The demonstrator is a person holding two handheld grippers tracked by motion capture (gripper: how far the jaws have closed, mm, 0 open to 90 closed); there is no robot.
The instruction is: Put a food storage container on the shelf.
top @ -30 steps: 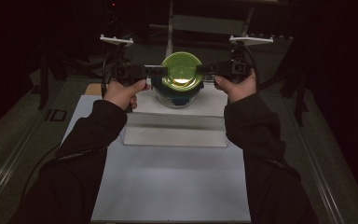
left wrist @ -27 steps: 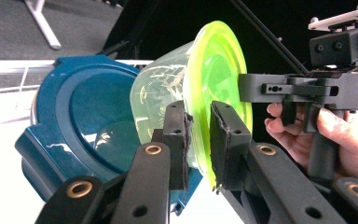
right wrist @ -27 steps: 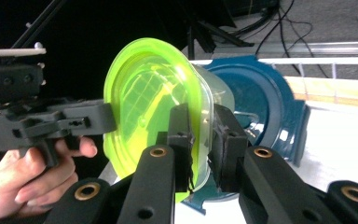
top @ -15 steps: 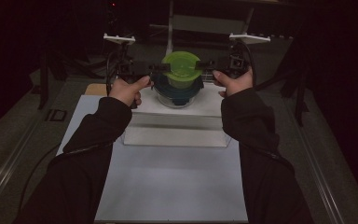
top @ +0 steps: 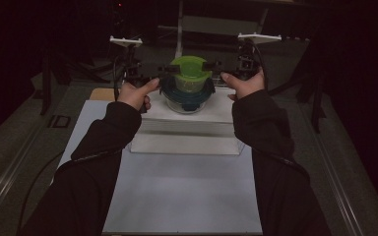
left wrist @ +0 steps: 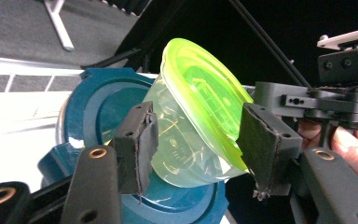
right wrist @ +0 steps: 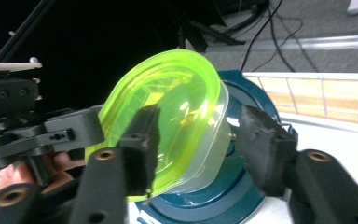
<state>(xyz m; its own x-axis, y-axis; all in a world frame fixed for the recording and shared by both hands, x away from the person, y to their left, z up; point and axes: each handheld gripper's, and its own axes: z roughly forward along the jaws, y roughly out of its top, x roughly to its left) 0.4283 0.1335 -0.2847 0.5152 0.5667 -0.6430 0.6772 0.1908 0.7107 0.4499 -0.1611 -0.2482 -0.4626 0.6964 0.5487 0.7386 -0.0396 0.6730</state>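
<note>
A small clear tub with a lime-green lid [top: 191,73] stands upright on the dark blue lid of a bigger container [top: 187,98]. My left gripper [top: 165,71] reaches it from the left and my right gripper [top: 215,66] from the right. Both pairs of jaws have just been opening. The left gripper view shows the green-lidded tub [left wrist: 191,116] between the left gripper's [left wrist: 198,149] spread pads, over the blue lid [left wrist: 93,107]. In the right gripper view the right gripper [right wrist: 205,144] straddles the tub [right wrist: 177,107], with a gap beside one pad [right wrist: 265,149].
The blue-lidded container rests on a raised white block [top: 187,118] at the far end of a white table sheet [top: 187,191]. A wooden piece [top: 101,93] lies left of the block. Dark stands and cables crowd the back.
The green-lidded tub, tilted with its lid toward the camera before, now stands upright on the blue lid. Both pairs of jaws have widened around it; the hands stayed in place.
</note>
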